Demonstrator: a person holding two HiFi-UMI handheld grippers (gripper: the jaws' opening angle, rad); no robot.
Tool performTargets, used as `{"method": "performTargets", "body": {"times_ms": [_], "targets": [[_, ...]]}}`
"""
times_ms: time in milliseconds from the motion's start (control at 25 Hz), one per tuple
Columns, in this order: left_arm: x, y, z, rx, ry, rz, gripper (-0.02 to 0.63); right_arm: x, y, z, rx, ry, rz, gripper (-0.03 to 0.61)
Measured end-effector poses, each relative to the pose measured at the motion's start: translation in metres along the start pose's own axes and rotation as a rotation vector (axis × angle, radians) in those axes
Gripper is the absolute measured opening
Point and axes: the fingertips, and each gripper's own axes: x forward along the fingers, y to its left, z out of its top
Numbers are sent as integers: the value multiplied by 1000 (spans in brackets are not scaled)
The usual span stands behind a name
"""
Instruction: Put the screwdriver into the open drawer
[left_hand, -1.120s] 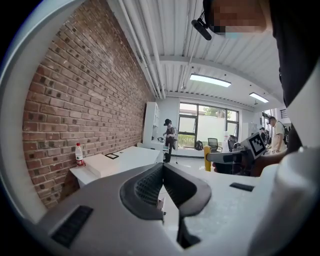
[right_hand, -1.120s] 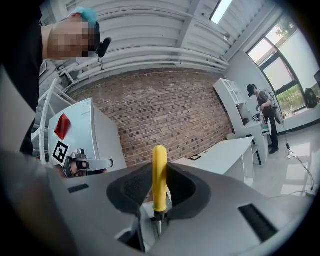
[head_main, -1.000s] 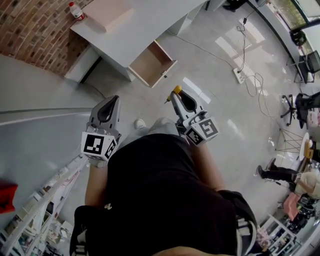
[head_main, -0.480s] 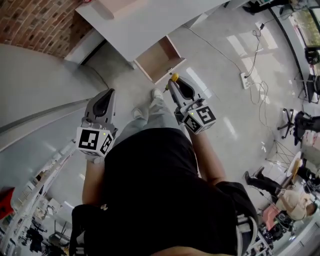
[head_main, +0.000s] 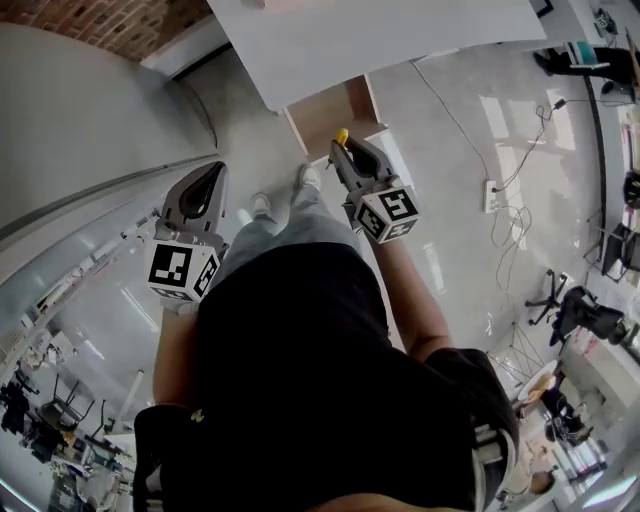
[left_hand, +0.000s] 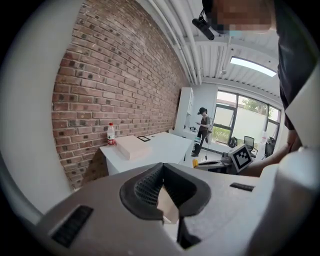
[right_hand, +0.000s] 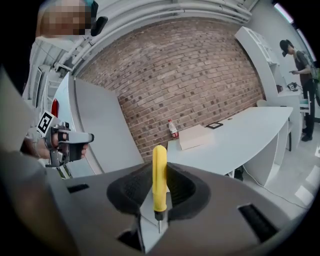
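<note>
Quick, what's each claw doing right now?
Left claw: closed, empty.
Right claw: closed on the yellow screwdriver.

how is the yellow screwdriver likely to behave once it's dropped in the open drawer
The screwdriver looks rigid and likely light: slim yellow handle, thin metal shaft, clamped by the right gripper alone. Its round handle may roll once dropped on the drawer floor.

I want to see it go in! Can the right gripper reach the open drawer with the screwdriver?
Probably yes. The right gripper, jaws shut on the yellow screwdriver, is right by the open drawer's front edge, and nothing stands between them.
</note>
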Motion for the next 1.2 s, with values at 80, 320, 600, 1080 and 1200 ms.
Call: {"method": "performTargets", "body": {"times_ms": [80,320,600,1080,1200], "targets": [[4,3,-5,-14,9,28,3,15,-7,-10,-9,33,24,92],[17,13,-30,-61,56,103,3,59,-32,-49,-42,152,84,92],[23,23,-53,-137,95,179,3,101,-62,-99,-58,279,115,92],[28,33,-102,-228,138,259,3,158,-96,-186,-86,430,140,92],[32,33,-120,-249,162,256,3,172,-103,-211,-94,464,136,91]]}}
